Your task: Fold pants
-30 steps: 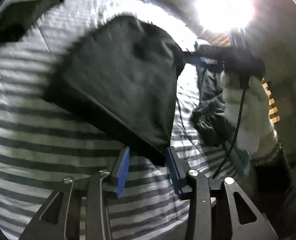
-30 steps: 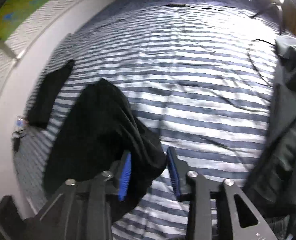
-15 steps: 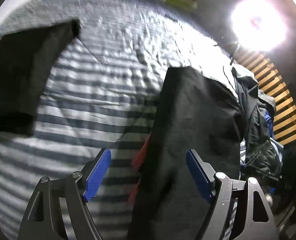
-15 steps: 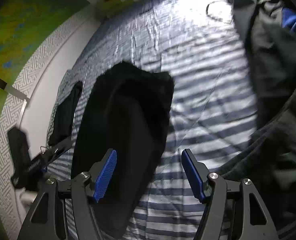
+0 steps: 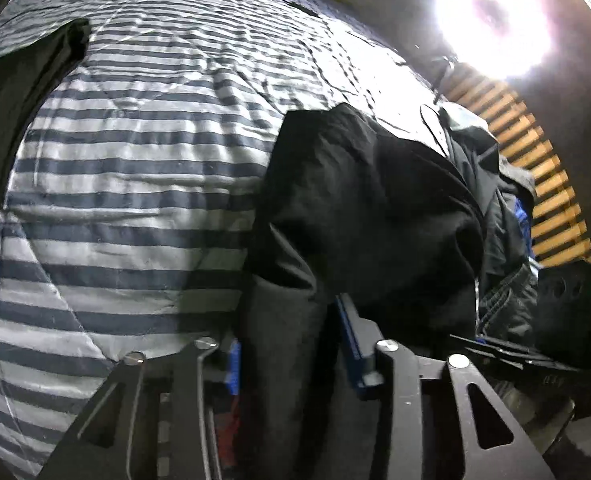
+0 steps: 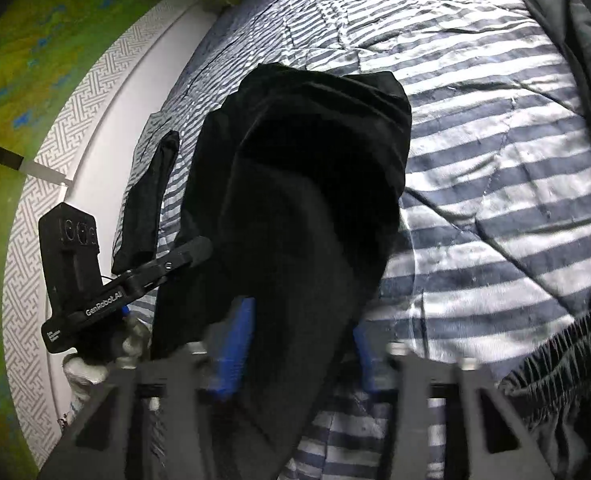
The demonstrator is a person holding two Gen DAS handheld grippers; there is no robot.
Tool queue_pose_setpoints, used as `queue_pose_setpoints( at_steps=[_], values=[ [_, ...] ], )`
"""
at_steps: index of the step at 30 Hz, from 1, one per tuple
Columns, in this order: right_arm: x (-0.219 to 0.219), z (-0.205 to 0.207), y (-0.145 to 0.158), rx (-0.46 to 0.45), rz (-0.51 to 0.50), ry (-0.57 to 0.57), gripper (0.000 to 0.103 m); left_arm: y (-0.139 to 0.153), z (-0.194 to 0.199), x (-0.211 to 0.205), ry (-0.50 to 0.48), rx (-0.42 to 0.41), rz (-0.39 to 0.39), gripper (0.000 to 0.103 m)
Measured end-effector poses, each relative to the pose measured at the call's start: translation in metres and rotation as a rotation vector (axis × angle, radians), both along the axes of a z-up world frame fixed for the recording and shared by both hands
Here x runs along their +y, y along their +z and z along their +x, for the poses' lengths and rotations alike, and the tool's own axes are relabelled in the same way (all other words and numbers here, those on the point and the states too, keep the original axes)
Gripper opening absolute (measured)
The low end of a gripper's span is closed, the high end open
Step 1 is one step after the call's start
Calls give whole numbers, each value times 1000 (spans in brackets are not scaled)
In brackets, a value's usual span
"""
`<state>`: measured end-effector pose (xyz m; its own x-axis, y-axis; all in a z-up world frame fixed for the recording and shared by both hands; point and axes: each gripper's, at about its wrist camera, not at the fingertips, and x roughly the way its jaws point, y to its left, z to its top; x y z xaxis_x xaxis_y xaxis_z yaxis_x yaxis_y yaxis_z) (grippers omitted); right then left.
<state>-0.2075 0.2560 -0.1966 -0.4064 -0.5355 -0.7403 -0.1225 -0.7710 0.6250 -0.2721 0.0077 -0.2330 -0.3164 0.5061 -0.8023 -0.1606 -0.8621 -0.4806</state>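
Observation:
The black pants [image 5: 355, 208] lie bunched lengthwise on the striped bedding [image 5: 135, 168]. My left gripper [image 5: 291, 350] has its jaws closing, and the near end of the pants fills the gap between its blue pads [image 5: 349, 340]. In the right wrist view the same pants [image 6: 315, 168] run away from my right gripper [image 6: 297, 354]. Its jaws are also closing, with fabric packed between the blurred blue pads [image 6: 235, 344]. The left gripper [image 6: 201, 250], held by a white-gloved hand [image 6: 91, 364], meets the pants' left edge.
Another dark garment [image 5: 11, 128] lies flat at the bed's left side [image 6: 147, 208]. A heap of dark clothes [image 5: 495, 216] fills the right side [image 6: 575, 60]. Wooden slats [image 5: 551, 192] and a glaring lamp [image 5: 491, 20] are behind it. A white patterned wall [image 6: 67, 148] borders the bed.
A second ago both grippers held the pants up. Half a second ago both stood wide open over the pants on the bed. Now both have closed in on the fabric.

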Motion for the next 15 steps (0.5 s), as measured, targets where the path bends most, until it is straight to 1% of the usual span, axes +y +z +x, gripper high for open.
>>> queue_pose_setpoints(
  at_steps=[1, 3, 6, 11, 13, 15],
  values=[
    [0, 0, 2, 7, -2, 3, 24, 2, 2, -1, 12, 1, 8, 32],
    [0, 2, 8, 28, 4, 6, 20, 7, 8, -3, 41, 10, 25, 23],
    [1, 7, 21, 71, 25, 9, 15, 21, 23, -3, 81, 50, 40, 17],
    [-1, 16, 48, 153, 68, 32, 10, 48, 53, -8, 110, 115, 86, 12],
    [-7, 21, 61, 192, 88, 54, 9, 56, 61, -10, 116, 141, 88, 12],
    [-15, 26, 73, 231, 120, 78, 9, 62, 67, -15, 126, 147, 107, 12]
  ],
)
